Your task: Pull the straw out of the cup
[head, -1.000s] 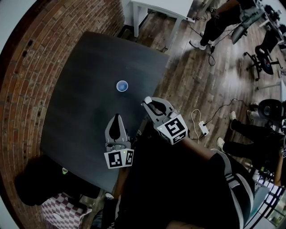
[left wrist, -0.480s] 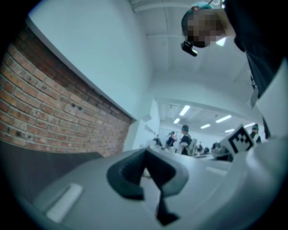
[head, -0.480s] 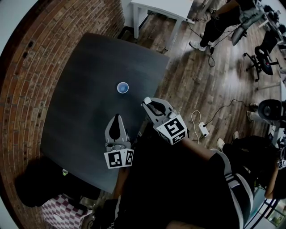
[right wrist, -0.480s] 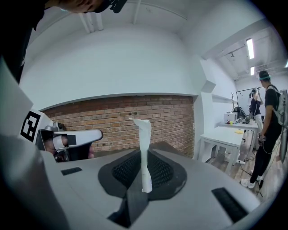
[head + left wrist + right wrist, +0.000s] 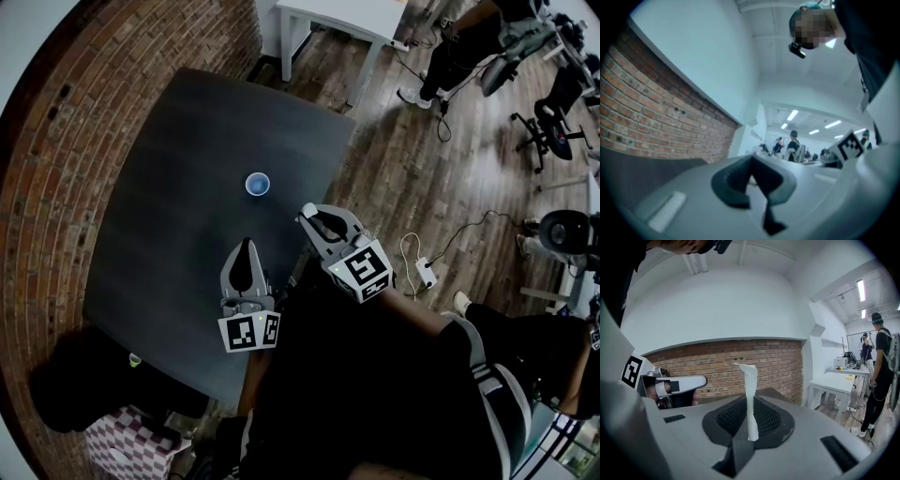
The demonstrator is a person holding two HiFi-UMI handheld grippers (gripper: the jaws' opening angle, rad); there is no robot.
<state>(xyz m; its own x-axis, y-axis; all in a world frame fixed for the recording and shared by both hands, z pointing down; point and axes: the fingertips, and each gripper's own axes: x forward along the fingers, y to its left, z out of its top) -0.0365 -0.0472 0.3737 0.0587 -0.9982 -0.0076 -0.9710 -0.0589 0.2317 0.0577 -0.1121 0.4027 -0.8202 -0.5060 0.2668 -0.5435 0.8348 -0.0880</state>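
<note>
White straw [image 5: 751, 394] upright in right claw [image 5: 751, 416], jaws clenched on its lower part, upper end projecting above them. Right claw at right edge of desk [image 5: 169, 187]; straw out of cup. Left claw [image 5: 246, 246] just beside it, over near part of desk, jaws pressed together, nothing between. Blue cup [image 5: 257, 184] upright near desk middle, beyond both claws, touching neither. Brick wall [image 5: 722, 364] along desk's left edge.

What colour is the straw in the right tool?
White; the straw shows best in the right gripper view, clamped upright between the jaws.
</note>
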